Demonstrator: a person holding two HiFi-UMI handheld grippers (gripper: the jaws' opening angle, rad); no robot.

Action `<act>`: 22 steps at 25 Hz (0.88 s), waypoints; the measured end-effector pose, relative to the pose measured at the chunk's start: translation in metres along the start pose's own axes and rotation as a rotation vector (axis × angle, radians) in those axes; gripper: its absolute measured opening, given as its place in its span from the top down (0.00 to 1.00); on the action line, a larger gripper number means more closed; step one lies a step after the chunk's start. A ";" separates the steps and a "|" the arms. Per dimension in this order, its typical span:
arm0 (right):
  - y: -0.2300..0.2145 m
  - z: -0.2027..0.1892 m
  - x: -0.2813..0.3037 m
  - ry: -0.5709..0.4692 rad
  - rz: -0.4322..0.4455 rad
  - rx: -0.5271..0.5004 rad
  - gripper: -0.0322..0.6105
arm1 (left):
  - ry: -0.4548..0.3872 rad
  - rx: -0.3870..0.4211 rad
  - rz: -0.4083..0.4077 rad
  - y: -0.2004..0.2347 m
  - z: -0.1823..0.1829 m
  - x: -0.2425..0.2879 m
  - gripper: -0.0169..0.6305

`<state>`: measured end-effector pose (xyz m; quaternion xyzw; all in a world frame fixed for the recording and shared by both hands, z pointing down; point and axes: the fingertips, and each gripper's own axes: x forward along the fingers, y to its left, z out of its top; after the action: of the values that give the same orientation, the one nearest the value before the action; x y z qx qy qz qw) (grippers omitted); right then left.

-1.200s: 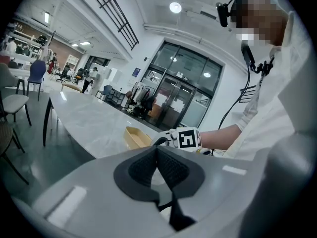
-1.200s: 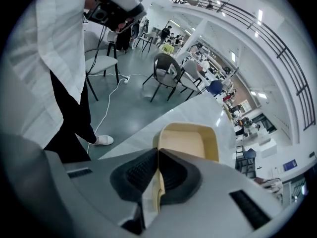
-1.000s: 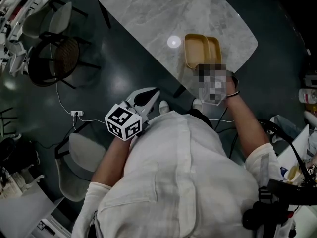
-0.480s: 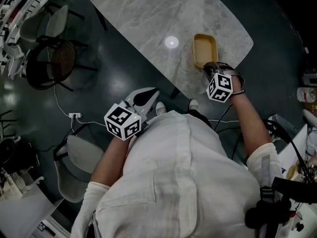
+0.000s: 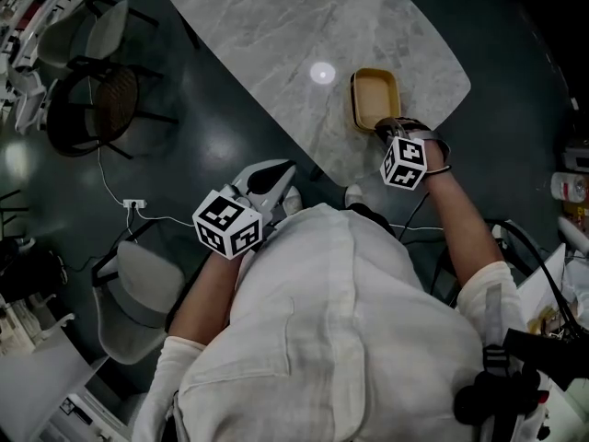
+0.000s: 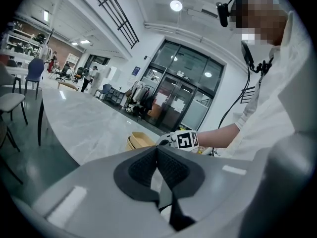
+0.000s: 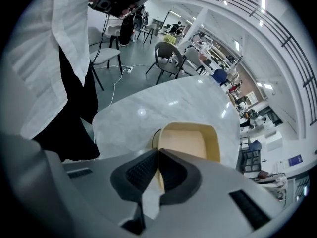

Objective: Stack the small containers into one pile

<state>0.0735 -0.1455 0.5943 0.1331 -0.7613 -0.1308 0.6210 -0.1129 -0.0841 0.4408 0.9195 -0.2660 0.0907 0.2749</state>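
Now the right gripper [image 7: 157, 157] pinches the thin rim of the yellow container [image 7: 190, 140], which looks light and stiff, while the left gripper [image 6: 157, 155] is closed on nothing.

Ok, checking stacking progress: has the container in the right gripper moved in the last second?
Yes. The container held by the right gripper went left, away from the table's right edge, onto the other container.
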 end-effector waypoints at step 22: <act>0.009 -0.001 0.024 -0.054 0.170 -0.004 0.93 | -0.007 -0.029 0.083 -0.013 0.003 0.025 0.96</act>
<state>0.0691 -0.1457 0.6198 0.0631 -0.7861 -0.0829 0.6093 -0.0849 -0.0878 0.4407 0.9039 -0.3063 0.0950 0.2832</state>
